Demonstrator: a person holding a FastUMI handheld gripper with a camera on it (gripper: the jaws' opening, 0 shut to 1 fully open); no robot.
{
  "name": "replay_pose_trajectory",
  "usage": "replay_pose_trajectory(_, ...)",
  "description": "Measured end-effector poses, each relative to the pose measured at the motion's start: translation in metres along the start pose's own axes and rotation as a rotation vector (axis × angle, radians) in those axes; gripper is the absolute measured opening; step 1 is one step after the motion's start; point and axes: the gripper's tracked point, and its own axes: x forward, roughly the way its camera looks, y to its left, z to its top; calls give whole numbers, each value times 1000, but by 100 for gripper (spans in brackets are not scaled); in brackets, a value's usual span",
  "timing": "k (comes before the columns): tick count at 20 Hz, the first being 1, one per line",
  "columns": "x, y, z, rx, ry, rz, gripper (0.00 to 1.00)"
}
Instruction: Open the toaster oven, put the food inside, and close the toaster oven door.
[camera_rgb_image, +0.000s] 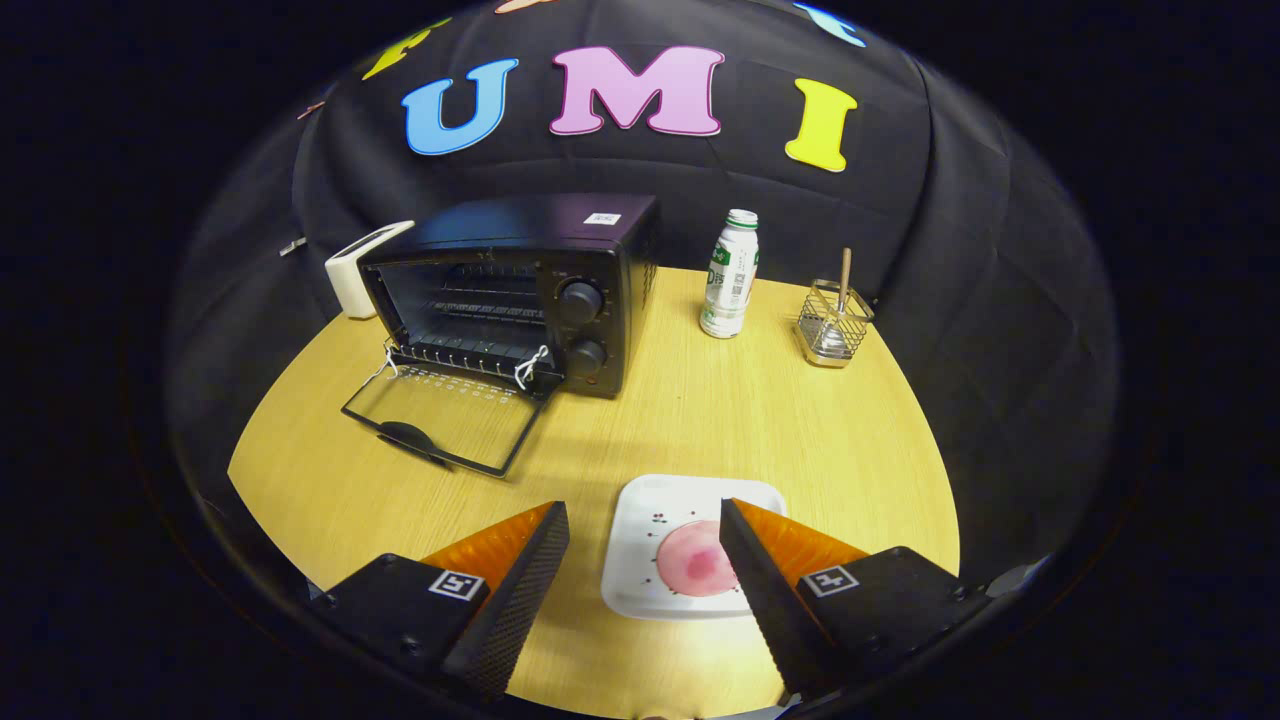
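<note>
On the round pale-wood worktop (700, 420), the black toaster oven (515, 290) stands with its glass door (440, 420) dropped open. The claw (645, 530) gapes wide, empty, straddling the round pink food (692, 570) on its white square plate (640, 560); the oven lies ahead and leftward.

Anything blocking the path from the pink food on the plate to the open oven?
Nothing visible. The pink food sits on the white plate between the open jaws of the gripper; bare table leads to the toaster oven, whose door lies flat open.
</note>
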Motion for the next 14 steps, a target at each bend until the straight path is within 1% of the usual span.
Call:
replay_pose_trajectory(8,21,-72,-24,78,92,51,99)
replay_pose_trajectory(11,31,-100,-39,110,140,47,99)
replay_pose_trajectory(14,36,-117,-59,142,207,48,99)
